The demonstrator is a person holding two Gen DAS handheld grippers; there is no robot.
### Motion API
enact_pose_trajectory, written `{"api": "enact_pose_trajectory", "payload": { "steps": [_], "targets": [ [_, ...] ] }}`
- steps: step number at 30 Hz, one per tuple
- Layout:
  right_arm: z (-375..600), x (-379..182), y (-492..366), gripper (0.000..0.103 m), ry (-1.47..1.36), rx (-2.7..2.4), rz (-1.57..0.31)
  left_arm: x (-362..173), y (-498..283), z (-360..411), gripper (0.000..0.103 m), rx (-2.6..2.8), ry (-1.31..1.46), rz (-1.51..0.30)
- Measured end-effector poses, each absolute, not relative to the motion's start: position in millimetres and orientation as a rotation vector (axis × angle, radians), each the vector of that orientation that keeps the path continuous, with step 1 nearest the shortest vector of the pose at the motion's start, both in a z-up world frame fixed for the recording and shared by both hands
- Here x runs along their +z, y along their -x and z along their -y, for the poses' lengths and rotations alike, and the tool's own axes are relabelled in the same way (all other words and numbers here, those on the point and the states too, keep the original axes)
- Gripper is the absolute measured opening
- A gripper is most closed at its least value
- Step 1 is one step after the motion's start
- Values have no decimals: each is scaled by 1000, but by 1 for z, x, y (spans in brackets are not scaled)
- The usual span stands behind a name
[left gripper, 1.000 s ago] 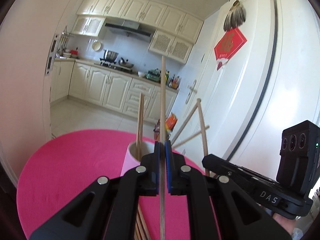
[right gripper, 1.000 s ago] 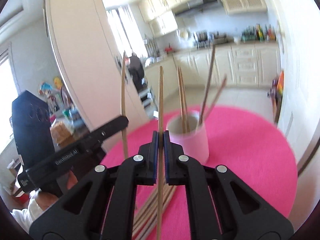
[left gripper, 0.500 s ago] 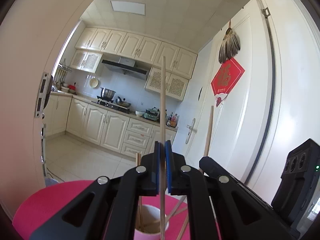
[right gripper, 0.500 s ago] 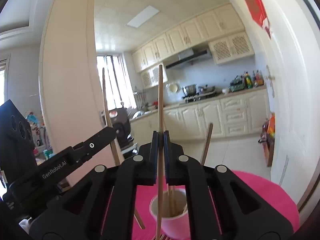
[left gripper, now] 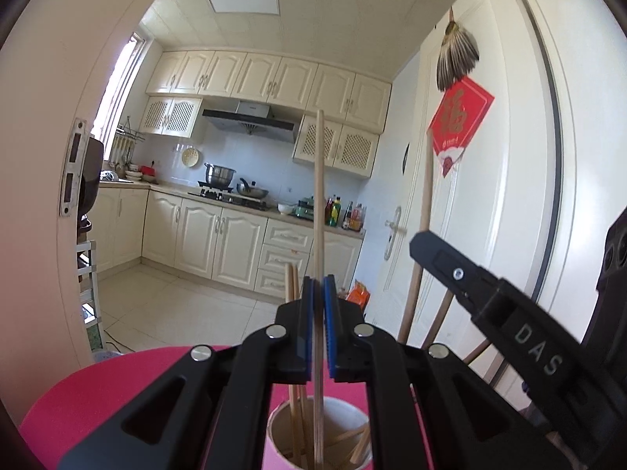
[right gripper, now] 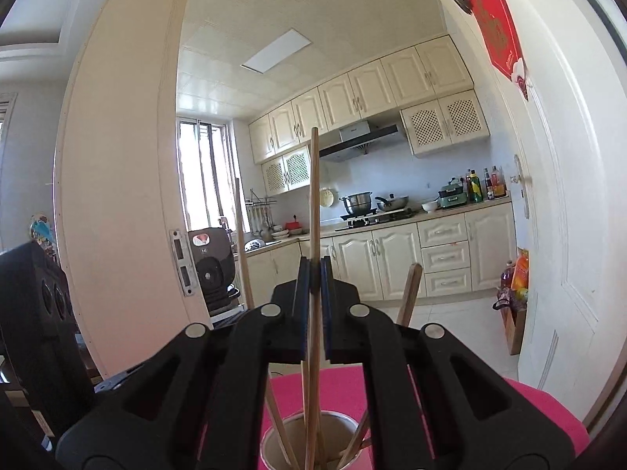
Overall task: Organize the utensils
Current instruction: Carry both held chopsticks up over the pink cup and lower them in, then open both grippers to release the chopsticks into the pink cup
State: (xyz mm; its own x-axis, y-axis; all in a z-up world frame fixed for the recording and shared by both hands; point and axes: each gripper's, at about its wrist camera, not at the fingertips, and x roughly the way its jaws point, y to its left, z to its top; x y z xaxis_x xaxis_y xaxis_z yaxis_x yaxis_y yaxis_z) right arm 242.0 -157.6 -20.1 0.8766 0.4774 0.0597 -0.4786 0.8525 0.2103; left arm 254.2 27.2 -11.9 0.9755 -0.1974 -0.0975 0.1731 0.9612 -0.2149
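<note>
Holding one chopstick (left gripper: 319, 203) upright, the left hand-held gripper (left gripper: 319, 325) is clamped above the pink cup (left gripper: 319, 436) on the pink bench (left gripper: 98, 395); the right hand-held gripper (right gripper: 312, 305) clamps another chopstick (right gripper: 313, 211). Risk: chopsticks already leaning in the cup (right gripper: 313, 442) could deflect either tip outside its rim.

The location is a domestic kitchen. Cream panelled wall cabinets (left gripper: 270, 78) sit above a black range hood (left gripper: 249, 121). A steel pot (left gripper: 220, 174) stands on the gas hob (left gripper: 231, 197). Sauce bottles (left gripper: 345, 211) line the beige worktop (left gripper: 274, 213). A red paper door decoration (left gripper: 458, 125) hangs on the white door (left gripper: 490, 196).
</note>
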Motion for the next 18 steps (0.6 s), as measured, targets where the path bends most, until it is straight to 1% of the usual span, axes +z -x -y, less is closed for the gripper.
{"api": "enact_pose_trajectory", "payload": {
  "steps": [4, 7, 9, 10, 13, 18],
  "targets": [
    [157, -26, -245, 6, -214, 495, -11, -19, -257, -26, 6, -186, 192, -155],
    [160, -27, -246, 6, -217, 486, -18, -20, -253, -27, 6, -181, 187, -147],
    [161, -28, -246, 6, -212, 485, -18, -18, -254, -25, 15, -173, 175, -154],
    [162, -28, -245, 6, -210, 485, -19, -17, -252, -25, 25, -162, 170, -154],
    [163, -30, -245, 6, -210, 482, -24, -15, -249, -24, 28, -150, 153, -152],
    [164, -33, -244, 6, -218, 485, -32, -14, -239, -26, 38, -108, 114, -155]
  ]
}}
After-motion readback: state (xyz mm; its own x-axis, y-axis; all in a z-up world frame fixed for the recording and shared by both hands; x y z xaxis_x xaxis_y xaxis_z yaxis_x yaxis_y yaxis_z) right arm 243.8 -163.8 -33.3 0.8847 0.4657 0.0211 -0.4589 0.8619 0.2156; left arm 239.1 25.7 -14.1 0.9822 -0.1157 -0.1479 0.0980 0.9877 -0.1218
